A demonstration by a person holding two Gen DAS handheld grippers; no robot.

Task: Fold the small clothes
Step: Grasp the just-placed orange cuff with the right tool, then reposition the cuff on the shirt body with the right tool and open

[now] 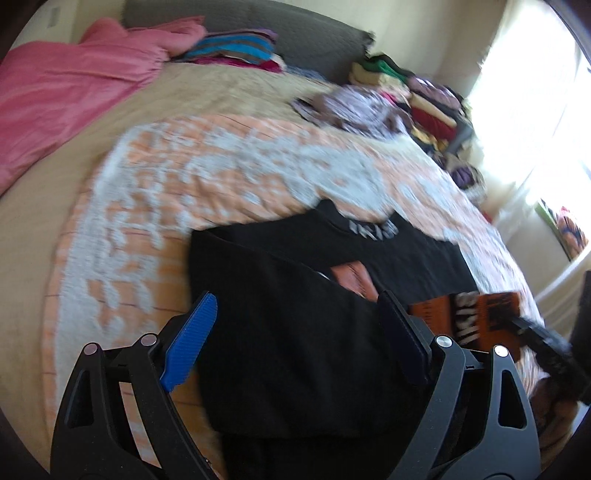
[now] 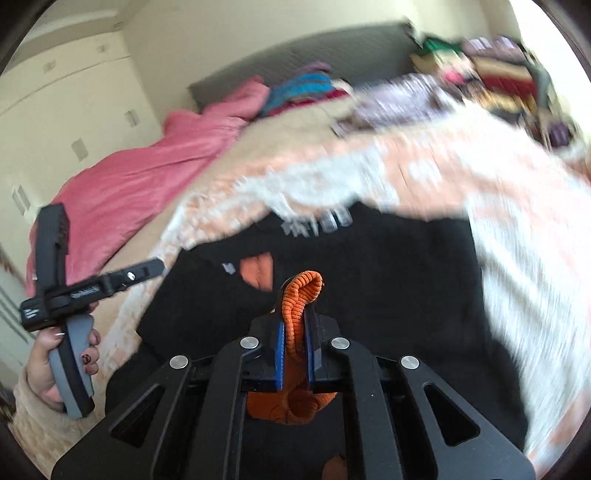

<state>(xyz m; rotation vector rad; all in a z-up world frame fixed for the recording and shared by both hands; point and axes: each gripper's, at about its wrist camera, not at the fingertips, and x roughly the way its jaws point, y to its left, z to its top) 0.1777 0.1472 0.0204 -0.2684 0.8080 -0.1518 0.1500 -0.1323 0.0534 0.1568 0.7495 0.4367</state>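
A small black garment (image 1: 295, 332) with orange print lies partly folded on the orange-and-white bedspread (image 1: 166, 206). My left gripper (image 1: 295, 325) is open and empty, its fingers spread just above the garment's near left part. My right gripper (image 2: 297, 328) is shut on an orange ribbed edge (image 2: 303, 295) of the black garment (image 2: 388, 288) and holds it up over the cloth. The left gripper's body (image 2: 66, 291) shows in the right wrist view, held in a hand at the far left. Both views are blurred by motion.
A pink blanket (image 1: 55, 96) lies at the bed's far left. Striped folded clothes (image 1: 236, 48) sit by the grey headboard (image 1: 258, 22). Stacks of folded clothes (image 1: 417, 96) line the bed's far right, near a bright window (image 1: 535, 110).
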